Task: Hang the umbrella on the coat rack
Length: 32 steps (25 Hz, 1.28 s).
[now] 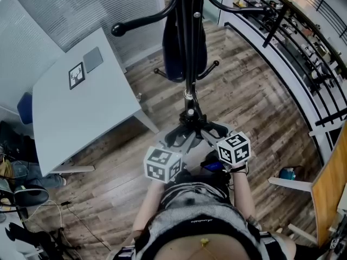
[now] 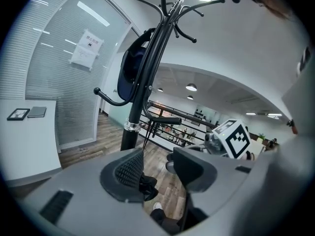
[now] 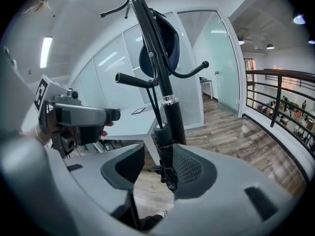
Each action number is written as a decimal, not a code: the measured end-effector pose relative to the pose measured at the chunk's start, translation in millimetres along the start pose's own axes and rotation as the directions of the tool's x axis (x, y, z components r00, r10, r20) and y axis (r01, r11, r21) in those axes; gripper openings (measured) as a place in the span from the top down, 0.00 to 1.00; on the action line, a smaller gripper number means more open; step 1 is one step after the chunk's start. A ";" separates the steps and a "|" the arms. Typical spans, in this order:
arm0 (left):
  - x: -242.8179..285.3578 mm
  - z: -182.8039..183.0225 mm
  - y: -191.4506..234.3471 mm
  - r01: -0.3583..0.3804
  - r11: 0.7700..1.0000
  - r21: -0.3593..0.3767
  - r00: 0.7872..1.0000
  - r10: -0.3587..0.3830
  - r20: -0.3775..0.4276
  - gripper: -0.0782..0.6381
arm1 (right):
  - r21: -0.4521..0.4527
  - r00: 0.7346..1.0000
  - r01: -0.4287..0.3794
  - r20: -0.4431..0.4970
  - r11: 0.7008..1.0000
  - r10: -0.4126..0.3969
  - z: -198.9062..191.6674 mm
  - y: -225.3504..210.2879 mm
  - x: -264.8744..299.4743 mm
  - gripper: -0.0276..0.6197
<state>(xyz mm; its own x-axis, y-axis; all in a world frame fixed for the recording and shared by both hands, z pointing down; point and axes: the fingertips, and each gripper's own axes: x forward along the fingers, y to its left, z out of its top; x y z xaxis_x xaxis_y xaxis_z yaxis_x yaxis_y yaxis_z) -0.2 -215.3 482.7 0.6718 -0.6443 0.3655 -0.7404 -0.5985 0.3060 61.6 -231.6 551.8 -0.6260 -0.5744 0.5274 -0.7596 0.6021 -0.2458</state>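
Note:
A black folded umbrella (image 3: 165,151) hangs by its thin strap from a lower arm (image 3: 134,80) of the black coat rack (image 3: 165,95), close against the pole. My right gripper (image 3: 158,163) is open around it: the umbrella lies against the right-hand ribbed pad (image 3: 189,168), with a gap to the other finger. My left gripper (image 2: 157,163) is open too, and the umbrella's lower end (image 2: 146,186) shows beside its ribbed pad (image 2: 129,171). In the head view both grippers (image 1: 181,140) (image 1: 211,134) meet at the pole (image 1: 190,99) from either side.
A dark blue bag (image 1: 176,53) hangs higher on the rack. A white table (image 1: 81,107) stands to the left, with cables and shoes (image 1: 21,194) on the floor beside it. A black railing (image 1: 303,53) runs along the right, with an orange board (image 1: 331,183) near it.

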 end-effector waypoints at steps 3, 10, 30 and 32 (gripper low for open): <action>1.0 0.7 -3.7 0.006 1.000 0.004 1.000 -0.006 0.003 0.66 | -0.018 1.000 0.006 0.017 1.000 -0.006 6.9 0.9 -6.5 0.70; 1.3 2.4 -7.7 0.016 1.000 0.020 1.000 -0.016 0.007 0.69 | -0.065 0.997 0.026 0.080 0.998 -0.021 26.1 6.3 -17.4 0.75; -12.2 30.1 -30.3 0.070 0.995 0.072 0.991 -0.077 0.105 0.84 | -0.141 0.950 0.090 0.309 0.986 -0.043 79.5 37.1 -69.3 0.95; -13.4 34.5 -32.0 0.075 0.994 0.080 0.990 -0.084 0.116 0.85 | -0.147 0.947 0.094 0.317 0.985 -0.043 83.0 39.6 -72.4 0.95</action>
<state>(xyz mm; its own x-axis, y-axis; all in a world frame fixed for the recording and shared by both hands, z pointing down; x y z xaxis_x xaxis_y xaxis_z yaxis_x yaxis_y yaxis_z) 15.2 -204.0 437.7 0.7294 -0.6429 0.2340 -0.6841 -0.6812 0.2608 62.2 -212.2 436.4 -0.6161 -0.7462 0.2521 -0.7810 0.6202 -0.0727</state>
